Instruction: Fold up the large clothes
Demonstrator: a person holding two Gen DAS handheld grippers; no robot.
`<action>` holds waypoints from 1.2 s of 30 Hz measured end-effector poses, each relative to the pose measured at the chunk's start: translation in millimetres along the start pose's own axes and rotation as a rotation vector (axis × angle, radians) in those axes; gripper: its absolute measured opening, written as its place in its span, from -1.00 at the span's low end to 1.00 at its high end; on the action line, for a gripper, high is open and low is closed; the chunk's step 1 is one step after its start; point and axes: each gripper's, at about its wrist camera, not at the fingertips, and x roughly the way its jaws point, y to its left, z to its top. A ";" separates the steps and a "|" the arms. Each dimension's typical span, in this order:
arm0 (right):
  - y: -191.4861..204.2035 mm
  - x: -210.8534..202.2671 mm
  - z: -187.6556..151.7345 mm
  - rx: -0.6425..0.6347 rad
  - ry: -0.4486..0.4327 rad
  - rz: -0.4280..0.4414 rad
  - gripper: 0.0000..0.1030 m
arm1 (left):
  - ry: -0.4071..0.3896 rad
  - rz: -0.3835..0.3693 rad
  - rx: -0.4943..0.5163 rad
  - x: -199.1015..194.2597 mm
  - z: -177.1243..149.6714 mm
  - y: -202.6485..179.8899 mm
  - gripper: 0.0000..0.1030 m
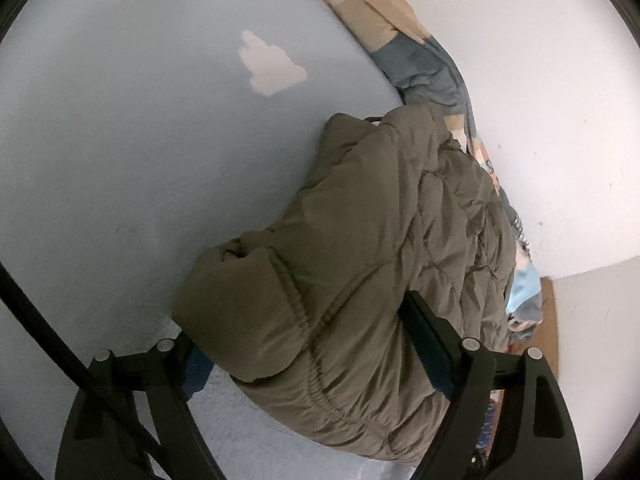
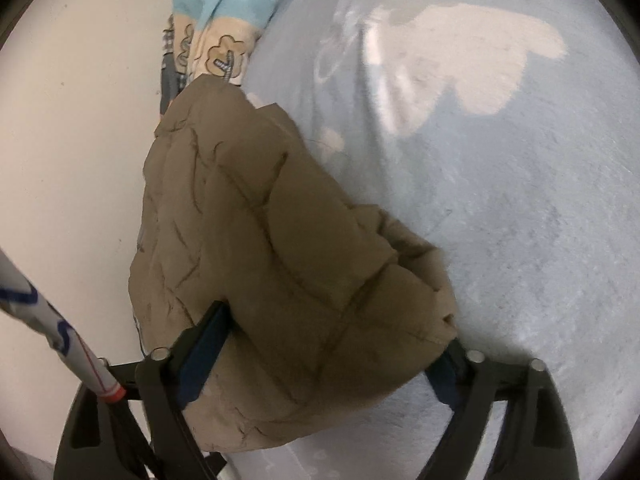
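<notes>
Both the left gripper [image 1: 316, 356] and right gripper [image 2: 316, 356] pinch the bulky olive-brown quilted puffer jacket [image 1: 360, 240], jaws spread wide around thick padding. The slick, springy fill could squeeze out, likely undoing the fold on the pale blue bedsheet [image 1: 140, 140].

The left gripper [image 1: 316, 344] is matte black plastic, its two fingers [image 1: 434, 336] lined with dark blue pads; round silver pins [image 1: 470, 344] cap the linkage joints; a black cable [image 1: 36, 304] crosses its left side; the right gripper [image 2: 320, 356] matches it; a white strap [image 2: 52, 320] with blue marks and an orange-red band lies to its left.
</notes>
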 end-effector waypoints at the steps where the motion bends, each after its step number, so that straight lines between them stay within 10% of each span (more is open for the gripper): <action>1: 4.8 -1.4 -0.2 -0.028 -0.006 -0.012 0.26 | -0.019 0.036 0.063 -2.4 -0.5 -9.6 0.29; 10: 94.6 -14.0 -34.3 -0.586 -0.142 -0.346 -0.22 | -0.131 0.311 0.497 -12.1 -23.5 -78.6 -0.12; 17: 128.2 -23.0 -65.2 -0.859 -0.266 -0.487 -0.28 | -0.188 0.334 0.594 -26.8 -32.7 -102.5 -0.18; 36: 167.2 -101.4 -104.6 -0.967 -0.363 -0.419 -0.32 | -0.219 0.283 0.606 -117.8 -70.2 -107.1 -0.21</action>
